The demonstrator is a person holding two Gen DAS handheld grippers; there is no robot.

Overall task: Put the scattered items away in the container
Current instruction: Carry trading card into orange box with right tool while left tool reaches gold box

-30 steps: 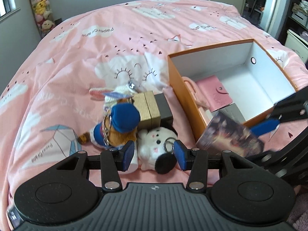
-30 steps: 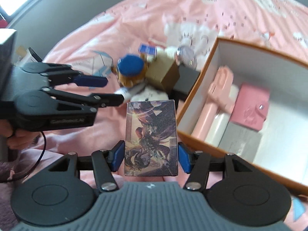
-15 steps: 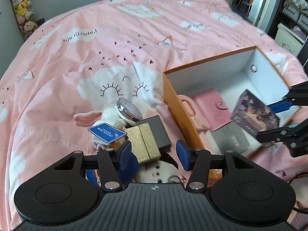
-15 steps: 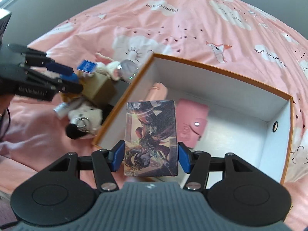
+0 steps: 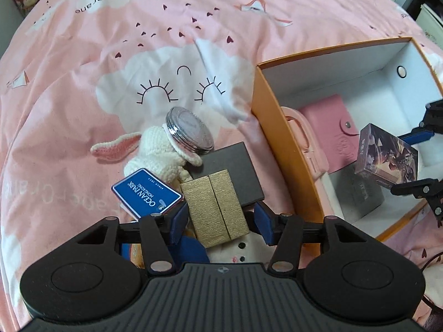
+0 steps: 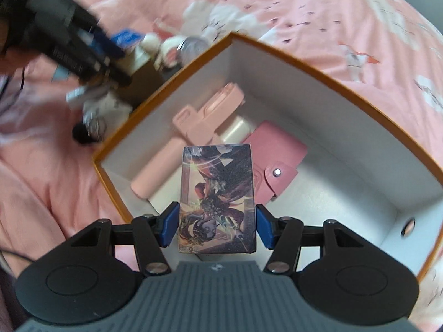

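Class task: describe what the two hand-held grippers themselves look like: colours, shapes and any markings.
Both look alike. The left hand-held gripper and the right hand-held gripper each have two black linkage arms with silver pivot pins, blue pads at the fingertips, round black discs at either side and a ribbed grey body bearing a small round emblem.

Black tool (image 5: 218, 218), blue pads (image 5: 177, 222)

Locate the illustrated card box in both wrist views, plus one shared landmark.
Left wrist: the illustrated card box sits at the right edge, over the orange box's interior, between the right hand-held gripper's pads.
Right wrist: the box is at lower centre, between that gripper's blue pads.
Shared landmark: the pink snap wallet lying inside the orange box.
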